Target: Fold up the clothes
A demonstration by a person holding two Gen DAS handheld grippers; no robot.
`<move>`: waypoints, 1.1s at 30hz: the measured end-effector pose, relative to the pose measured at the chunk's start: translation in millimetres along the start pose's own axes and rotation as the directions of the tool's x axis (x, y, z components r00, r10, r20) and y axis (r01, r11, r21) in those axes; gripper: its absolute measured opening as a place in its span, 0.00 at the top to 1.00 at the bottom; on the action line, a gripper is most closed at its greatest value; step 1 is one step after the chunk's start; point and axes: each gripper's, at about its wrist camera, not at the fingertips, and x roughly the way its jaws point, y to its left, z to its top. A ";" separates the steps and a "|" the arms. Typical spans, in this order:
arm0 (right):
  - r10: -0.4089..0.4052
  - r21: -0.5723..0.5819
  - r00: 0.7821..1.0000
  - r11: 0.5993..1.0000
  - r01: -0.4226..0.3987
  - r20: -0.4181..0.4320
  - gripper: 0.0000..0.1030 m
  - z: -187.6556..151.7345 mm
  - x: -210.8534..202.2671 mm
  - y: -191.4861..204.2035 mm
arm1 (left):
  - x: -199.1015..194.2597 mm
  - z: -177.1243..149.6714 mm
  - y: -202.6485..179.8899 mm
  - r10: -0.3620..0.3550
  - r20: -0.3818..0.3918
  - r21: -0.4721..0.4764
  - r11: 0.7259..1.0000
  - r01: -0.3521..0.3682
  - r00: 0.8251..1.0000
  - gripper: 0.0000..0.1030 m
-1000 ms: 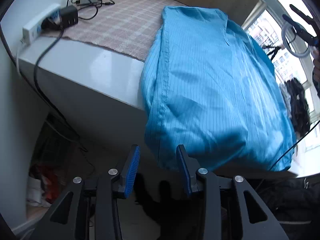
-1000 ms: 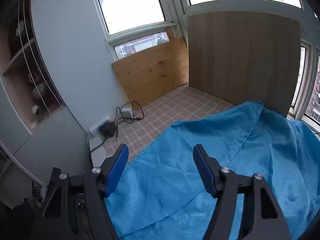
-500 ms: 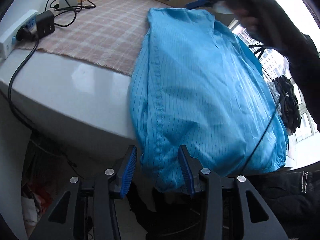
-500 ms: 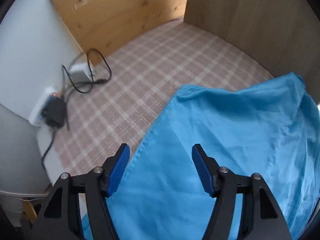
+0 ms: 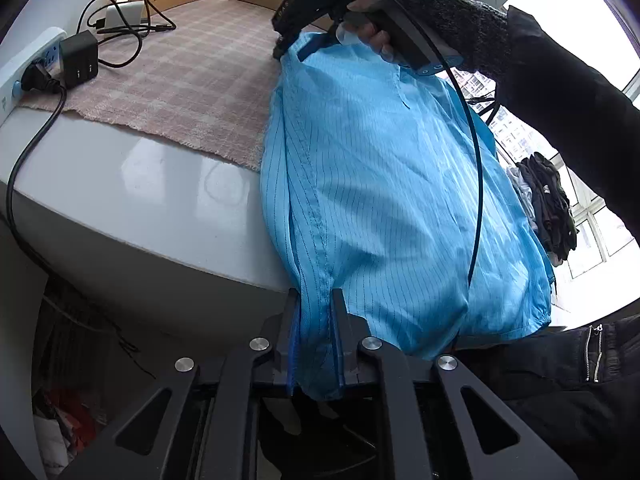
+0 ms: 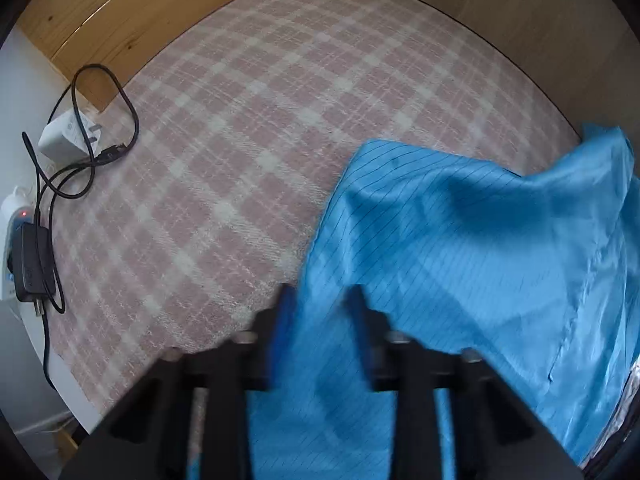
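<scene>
Blue garment (image 5: 384, 184) lies lengthwise on the table (image 5: 160, 200), hem overhanging. Left gripper (image 5: 314, 344) clamped on near hem, right gripper (image 6: 320, 320) on far corner. Likely lengthwise fold grip; next needs both ends lifted together.

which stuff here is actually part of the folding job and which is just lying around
Part of the job:
- blue garment
- left gripper, jaws closed on its near edge
- right gripper, jaws around its far edge

Just lying about:
- power strip
- black charger
- white charger
- dark clothes by the window
- checked mat
</scene>
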 end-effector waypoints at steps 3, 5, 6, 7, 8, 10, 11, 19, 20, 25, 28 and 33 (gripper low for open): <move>0.040 0.010 0.999 0.999 -0.040 0.022 0.97 -5.6 -5.0 -8.9 | -7.5 2.8 -6.4 0.000 0.012 0.026 1.000 0.000 1.000 0.89; 0.104 0.060 0.993 0.992 -0.108 0.061 0.97 -10.0 -14.8 -24.6 | -13.5 5.3 -15.0 0.009 0.025 0.050 0.999 -0.010 1.000 0.90; 0.139 0.089 0.987 0.985 -0.145 0.077 0.97 -13.0 -20.8 -34.8 | -15.3 7.5 -21.7 0.016 0.030 0.065 0.998 -0.018 0.999 0.90; 0.173 0.116 0.980 0.976 -0.184 0.098 0.98 -15.9 -27.5 -45.3 | -18.1 9.2 -28.1 0.021 0.036 0.076 0.997 -0.024 0.999 0.90; 0.203 0.136 0.972 0.966 -0.219 0.122 0.98 -19.8 -35.7 -56.3 | -21.2 10.7 -34.4 0.025 0.042 0.086 0.996 -0.029 0.999 0.90; 0.245 0.160 0.954 0.949 -0.273 0.170 0.98 -31.1 -54.7 -79.4 | -29.7 12.0 -50.3 0.026 0.060 0.118 0.993 -0.033 0.998 0.90; 0.260 0.170 0.945 0.941 -0.294 0.199 0.98 -37.9 -65.7 -92.6 | -33.3 12.3 -59.8 0.023 0.066 0.136 0.990 -0.032 0.998 0.90; 0.284 0.294 0.896 0.873 -0.388 0.341 0.98 -76.0 -129.8 -211.0 | -27.5 9.6 -149.2 -0.003 0.042 0.313 0.950 -0.010 0.999 0.90; 0.286 0.312 0.892 0.862 -0.400 0.351 0.98 -82.8 -131.2 -226.3 | -22.6 6.9 -159.4 -0.005 0.028 0.333 0.943 -0.004 1.000 0.90; 0.310 0.430 0.869 0.773 -0.466 0.385 0.97 -122.1 -109.8 -291.5 | 12.7 4.5 -211.6 0.007 -0.051 0.429 0.903 0.015 0.999 0.90; 0.325 0.466 0.894 0.767 -0.440 0.309 0.95 -136.3 -77.2 -312.7 | 46.1 12.6 -229.2 0.020 -0.132 0.449 0.893 0.041 0.991 0.89; 0.242 0.516 0.940 0.789 -0.334 0.239 0.92 -152.9 -58.6 -334.3 | 78.4 4.0 -236.3 0.013 -0.267 0.408 0.908 0.100 0.964 0.86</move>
